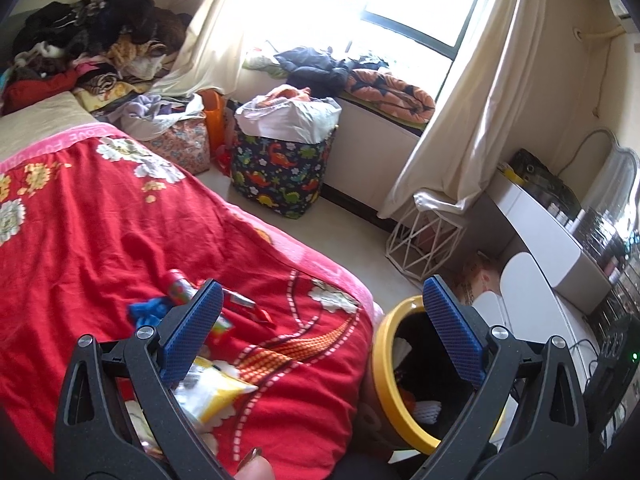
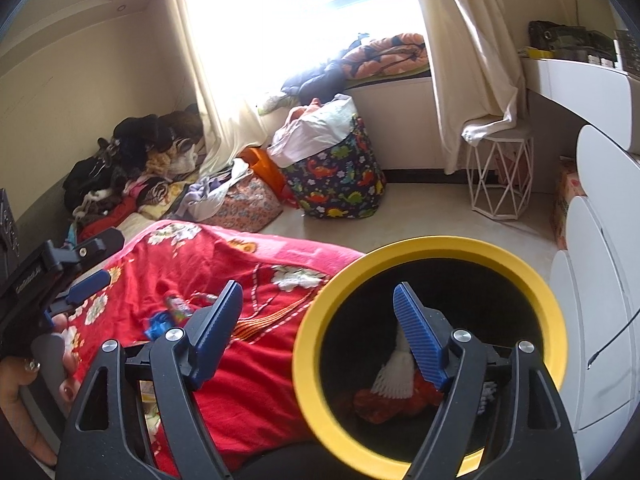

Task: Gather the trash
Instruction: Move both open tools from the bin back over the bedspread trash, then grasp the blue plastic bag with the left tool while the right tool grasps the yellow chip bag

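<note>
Down by the near corner of the red blanket (image 1: 120, 240), wrappers (image 1: 216, 392) lie under the left gripper (image 1: 320, 332), jaws wide apart and empty. Right gripper (image 2: 320, 332), also spread and empty, hangs over the yellow-rimmed bin (image 2: 536, 280). Risk imo: crinkly foil slipping mid-carry and landing beside the bin.

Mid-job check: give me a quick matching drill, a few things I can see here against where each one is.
Things:
1. white foam net
2. yellow wrapper
3. dinosaur bag
4. wire stool

Places:
a. on the red blanket
b. under the curtain's lower end
c. inside the yellow-rimmed bin
d. on the floor below the window ledge

Pairs: 1-c, 2-a, 3-d, 4-b
</note>
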The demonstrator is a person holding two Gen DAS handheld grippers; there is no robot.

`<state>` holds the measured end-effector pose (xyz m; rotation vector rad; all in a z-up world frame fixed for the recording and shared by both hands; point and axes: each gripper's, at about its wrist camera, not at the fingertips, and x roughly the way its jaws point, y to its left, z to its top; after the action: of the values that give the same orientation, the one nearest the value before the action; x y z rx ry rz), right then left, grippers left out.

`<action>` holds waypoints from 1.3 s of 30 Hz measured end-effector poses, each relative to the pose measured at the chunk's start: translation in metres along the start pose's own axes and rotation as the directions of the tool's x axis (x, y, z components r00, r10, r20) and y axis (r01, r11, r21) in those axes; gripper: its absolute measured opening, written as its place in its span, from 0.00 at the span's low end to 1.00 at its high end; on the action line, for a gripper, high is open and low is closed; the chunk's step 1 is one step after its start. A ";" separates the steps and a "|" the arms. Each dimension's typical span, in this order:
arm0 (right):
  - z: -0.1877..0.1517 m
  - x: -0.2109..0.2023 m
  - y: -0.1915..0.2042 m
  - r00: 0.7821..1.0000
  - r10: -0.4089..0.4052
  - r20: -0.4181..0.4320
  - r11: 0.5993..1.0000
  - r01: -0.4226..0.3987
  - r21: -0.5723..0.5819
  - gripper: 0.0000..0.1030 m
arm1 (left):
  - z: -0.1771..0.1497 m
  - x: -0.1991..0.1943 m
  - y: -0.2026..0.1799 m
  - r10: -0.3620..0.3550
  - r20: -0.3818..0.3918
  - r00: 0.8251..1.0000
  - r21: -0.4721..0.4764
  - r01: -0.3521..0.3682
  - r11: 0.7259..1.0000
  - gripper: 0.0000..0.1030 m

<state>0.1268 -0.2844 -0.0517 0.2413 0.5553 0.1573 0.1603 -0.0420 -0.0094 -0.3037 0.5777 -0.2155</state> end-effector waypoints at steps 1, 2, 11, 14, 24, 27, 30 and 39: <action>-0.001 0.001 0.003 1.000 0.007 -0.005 1.000 -0.007 -0.005 0.74 | 0.001 -0.001 0.005 0.007 0.004 1.000 -0.007 -0.007 1.000 0.89; -0.001 0.002 0.007 1.000 0.015 -0.011 1.000 -0.015 -0.010 0.74 | 0.002 -0.003 0.009 0.014 0.008 1.000 -0.015 -0.014 1.000 0.89; -0.011 0.016 0.052 0.993 0.090 -0.072 0.993 -0.095 -0.067 0.75 | 0.014 -0.013 0.054 0.081 0.033 0.996 -0.088 -0.078 0.993 0.89; -0.019 0.022 0.071 0.987 0.119 -0.105 0.987 -0.129 -0.097 0.75 | 0.015 -0.015 0.070 0.107 0.031 0.994 -0.108 -0.103 0.989 0.89; -0.039 0.048 0.118 0.964 0.159 -0.212 0.968 -0.195 -0.160 0.75 | 0.008 -0.015 0.123 0.173 -0.010 0.985 -0.182 -0.172 0.968 0.89; -0.044 0.057 0.127 0.956 0.167 -0.241 0.964 -0.209 -0.162 0.75 | 0.005 -0.011 0.136 0.179 -0.032 0.983 -0.204 -0.182 0.962 0.89; -0.049 0.067 0.135 0.947 0.177 -0.268 0.961 -0.224 -0.159 0.75 | -0.001 -0.005 0.146 0.170 -0.064 0.983 -0.224 -0.180 0.958 0.86; -0.065 0.102 0.150 0.908 0.210 -0.362 0.958 -0.264 -0.109 0.75 | -0.018 0.026 0.167 0.063 -0.182 0.981 -0.279 -0.113 0.954 0.58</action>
<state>0.1652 -0.1066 -0.1161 0.1277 0.8611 0.4864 0.1904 0.1023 -0.0930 -0.5443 0.7942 -0.0699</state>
